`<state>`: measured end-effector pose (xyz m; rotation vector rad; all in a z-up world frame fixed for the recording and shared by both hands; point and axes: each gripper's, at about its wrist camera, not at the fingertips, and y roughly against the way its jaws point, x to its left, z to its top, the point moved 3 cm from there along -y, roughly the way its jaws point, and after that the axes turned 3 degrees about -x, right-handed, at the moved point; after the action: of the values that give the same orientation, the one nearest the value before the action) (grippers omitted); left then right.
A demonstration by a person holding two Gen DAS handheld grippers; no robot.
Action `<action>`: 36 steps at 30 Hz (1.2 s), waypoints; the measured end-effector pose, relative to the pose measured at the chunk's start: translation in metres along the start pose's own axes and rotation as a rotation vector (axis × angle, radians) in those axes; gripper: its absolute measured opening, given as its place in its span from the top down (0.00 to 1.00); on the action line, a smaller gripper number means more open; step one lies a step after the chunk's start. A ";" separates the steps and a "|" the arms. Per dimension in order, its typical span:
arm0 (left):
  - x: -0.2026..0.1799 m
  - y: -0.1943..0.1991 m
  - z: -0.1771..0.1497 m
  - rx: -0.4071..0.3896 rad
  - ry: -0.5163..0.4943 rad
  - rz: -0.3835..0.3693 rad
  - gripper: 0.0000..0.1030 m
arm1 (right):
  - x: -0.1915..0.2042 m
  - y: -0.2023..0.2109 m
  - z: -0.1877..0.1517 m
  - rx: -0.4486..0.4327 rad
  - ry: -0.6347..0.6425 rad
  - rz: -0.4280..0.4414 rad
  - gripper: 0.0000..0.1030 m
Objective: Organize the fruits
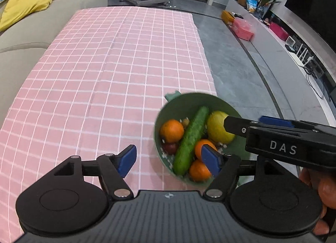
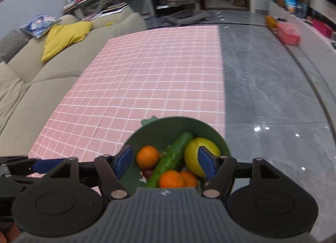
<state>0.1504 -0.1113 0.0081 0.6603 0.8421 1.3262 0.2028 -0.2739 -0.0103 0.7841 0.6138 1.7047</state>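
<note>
Right wrist view: our right gripper (image 2: pixel 166 162) spreads its blue fingers (image 2: pixel 124 160) wide and empty above the green bowl (image 2: pixel 159 125) on the pink checked counter (image 2: pixel 147 79). Our left gripper (image 1: pixel 169 159) also stands wide, empty. Inside, a bumpy cucumber (image 2: pixel 170 160) runs diagonally between smooth oranges (image 2: pixel 147 157) and a yellow lemon (image 2: pixel 192 154).

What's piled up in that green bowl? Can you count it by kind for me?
In the green bowl:
Oranges: 3
Cucumber: 1
Yellow round fruit: 1
Small dark red fruit: 1
Total: 6 that can be made out; smaller bits underneath are too hidden to tell.
</note>
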 end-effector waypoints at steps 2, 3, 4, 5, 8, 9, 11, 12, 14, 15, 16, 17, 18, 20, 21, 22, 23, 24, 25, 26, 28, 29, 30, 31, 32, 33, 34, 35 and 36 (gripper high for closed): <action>-0.003 0.008 -0.007 -0.004 -0.014 0.012 0.19 | 0.001 0.018 -0.009 -0.013 -0.016 -0.037 0.26; -0.005 0.011 -0.009 -0.006 -0.025 0.022 0.19 | 0.001 0.025 -0.013 -0.016 -0.023 -0.048 0.25; -0.004 0.012 -0.010 -0.007 -0.034 0.032 0.18 | 0.002 0.032 -0.018 -0.020 -0.026 -0.058 0.25; -0.008 0.013 -0.011 -0.008 -0.042 0.039 0.17 | 0.002 0.040 -0.022 -0.025 -0.029 -0.075 0.23; -0.013 0.022 -0.023 -0.016 -0.059 0.078 0.16 | 0.000 0.066 -0.040 -0.057 -0.043 -0.133 0.21; -0.014 0.024 -0.027 -0.016 -0.058 0.094 0.16 | -0.002 0.073 -0.045 -0.062 -0.050 -0.144 0.21; -0.013 0.031 -0.033 -0.022 -0.038 0.084 0.16 | -0.005 0.083 -0.054 -0.058 -0.056 -0.148 0.21; -0.014 0.034 -0.035 -0.023 -0.030 0.073 0.16 | -0.006 0.085 -0.058 -0.052 -0.056 -0.148 0.21; -0.017 0.038 -0.038 -0.031 -0.044 0.094 0.18 | -0.005 0.088 -0.064 -0.042 -0.058 -0.151 0.21; -0.020 0.041 -0.039 -0.040 -0.061 0.110 0.18 | -0.005 0.089 -0.066 -0.040 -0.058 -0.150 0.21; -0.022 0.044 -0.040 -0.046 -0.070 0.118 0.18 | -0.005 0.091 -0.068 -0.040 -0.054 -0.148 0.21; -0.022 0.046 -0.040 -0.048 -0.072 0.119 0.18 | -0.005 0.093 -0.070 -0.040 -0.052 -0.148 0.21; -0.023 0.048 -0.041 -0.050 -0.070 0.117 0.18 | -0.004 0.094 -0.070 -0.040 -0.053 -0.148 0.21; -0.023 0.050 -0.042 -0.055 -0.067 0.116 0.18 | -0.004 0.097 -0.070 -0.045 -0.054 -0.144 0.21; -0.024 0.050 -0.042 -0.057 -0.070 0.119 0.18 | -0.004 0.099 -0.070 -0.048 -0.053 -0.145 0.21; -0.025 0.051 -0.043 -0.059 -0.073 0.122 0.18 | -0.003 0.099 -0.070 -0.049 -0.052 -0.146 0.21; -0.026 0.051 -0.044 -0.061 -0.077 0.125 0.18 | -0.003 0.099 -0.070 -0.050 -0.049 -0.148 0.21; -0.027 0.051 -0.044 -0.063 -0.081 0.129 0.18 | -0.003 0.100 -0.071 -0.050 -0.047 -0.149 0.21; -0.028 0.051 -0.044 -0.064 -0.082 0.130 0.18 | -0.003 0.100 -0.071 -0.050 -0.047 -0.148 0.21; -0.029 0.050 -0.045 -0.065 -0.083 0.131 0.18 | -0.003 0.101 -0.072 -0.049 -0.049 -0.147 0.21; -0.031 0.051 -0.046 -0.067 -0.084 0.130 0.18 | -0.004 0.101 -0.072 -0.050 -0.050 -0.147 0.21; -0.031 0.051 -0.046 -0.069 -0.084 0.130 0.18 | -0.004 0.101 -0.072 -0.051 -0.050 -0.147 0.21; -0.032 0.051 -0.046 -0.069 -0.085 0.130 0.18 | -0.005 0.102 -0.072 -0.052 -0.051 -0.146 0.21; -0.032 0.051 -0.046 -0.070 -0.086 0.130 0.18 | -0.005 0.101 -0.072 -0.051 -0.052 -0.145 0.21; -0.032 0.051 -0.047 -0.070 -0.086 0.130 0.18 | -0.005 0.102 -0.073 -0.051 -0.052 -0.145 0.21; -0.032 0.051 -0.047 -0.069 -0.085 0.131 0.18 | -0.005 0.101 -0.073 -0.050 -0.052 -0.145 0.21; -0.032 0.051 -0.047 -0.069 -0.085 0.131 0.18 | -0.005 0.101 -0.074 -0.050 -0.051 -0.146 0.21; -0.032 0.051 -0.047 -0.069 -0.085 0.131 0.18 | -0.005 0.101 -0.074 -0.049 -0.050 -0.147 0.21; -0.033 0.051 -0.046 -0.069 -0.086 0.132 0.18 | -0.005 0.101 -0.074 -0.048 -0.050 -0.147 0.21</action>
<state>0.0824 -0.1386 0.0290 0.7231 0.6904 1.4288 0.0847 -0.3052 0.0158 0.7277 0.5798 1.5553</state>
